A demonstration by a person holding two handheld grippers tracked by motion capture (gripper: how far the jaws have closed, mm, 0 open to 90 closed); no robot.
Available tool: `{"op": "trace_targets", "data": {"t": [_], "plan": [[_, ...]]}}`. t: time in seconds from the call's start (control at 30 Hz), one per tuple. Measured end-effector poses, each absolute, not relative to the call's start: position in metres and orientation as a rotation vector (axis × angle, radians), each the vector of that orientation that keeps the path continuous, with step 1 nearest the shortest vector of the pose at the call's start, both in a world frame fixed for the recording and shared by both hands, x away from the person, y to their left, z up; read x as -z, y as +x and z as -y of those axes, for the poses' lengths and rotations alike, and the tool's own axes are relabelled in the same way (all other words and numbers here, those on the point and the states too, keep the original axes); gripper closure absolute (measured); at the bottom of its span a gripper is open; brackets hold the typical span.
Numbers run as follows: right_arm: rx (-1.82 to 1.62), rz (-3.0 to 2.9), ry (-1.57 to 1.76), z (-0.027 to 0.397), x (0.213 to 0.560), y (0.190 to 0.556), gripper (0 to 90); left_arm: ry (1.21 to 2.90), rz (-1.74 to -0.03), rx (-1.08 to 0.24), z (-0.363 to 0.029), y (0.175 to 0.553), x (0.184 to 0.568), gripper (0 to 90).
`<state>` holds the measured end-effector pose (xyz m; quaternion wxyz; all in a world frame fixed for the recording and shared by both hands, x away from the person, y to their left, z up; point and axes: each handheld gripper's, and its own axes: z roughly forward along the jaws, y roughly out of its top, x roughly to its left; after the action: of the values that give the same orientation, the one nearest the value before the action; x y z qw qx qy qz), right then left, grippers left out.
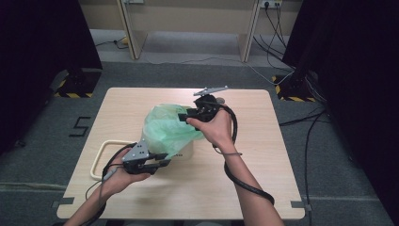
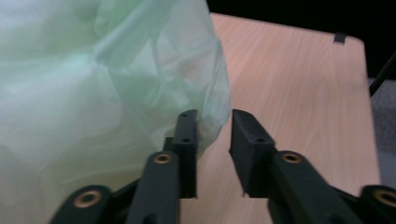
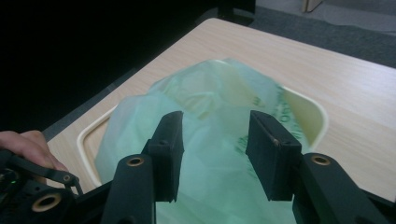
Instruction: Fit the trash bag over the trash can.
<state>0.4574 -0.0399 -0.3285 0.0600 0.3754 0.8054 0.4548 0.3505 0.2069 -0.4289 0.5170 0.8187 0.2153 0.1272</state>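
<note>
While both tongs gape, green bag (billowed) sits between.

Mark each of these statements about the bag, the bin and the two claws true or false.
1. The plastic bag is green. True.
2. The bag sits over a cream bin. True.
3. The right claw is clamped shut on a bottle. False: its jaws stand apart over the bag.
4. The left claw is by the bag's edge. True.
5. The wooden table is covered by a cloth. False: bare wood shows.
</note>
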Motion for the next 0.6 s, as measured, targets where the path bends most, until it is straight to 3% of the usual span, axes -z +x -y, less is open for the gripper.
{"op": "trace_targets", "data": {"t": [0.2,0.4,0.6], "plan": [[-1.352,-2.478,1.138,0.027,0.336,0.459,55.9,1.848,-0.572,-0.346,-0.234,0.342,0.4,56.4],[-1.301,-2.495,1.163,0.026,0.343,0.46,64.7,1.736,-0.764,-0.439,-0.266,0.364,0.385,48.9],[-1.296,-2.495,1.182,0.028,0.346,0.462,69.9,1.734,-0.868,-0.309,-0.275,0.39,0.396,40.7]]}}
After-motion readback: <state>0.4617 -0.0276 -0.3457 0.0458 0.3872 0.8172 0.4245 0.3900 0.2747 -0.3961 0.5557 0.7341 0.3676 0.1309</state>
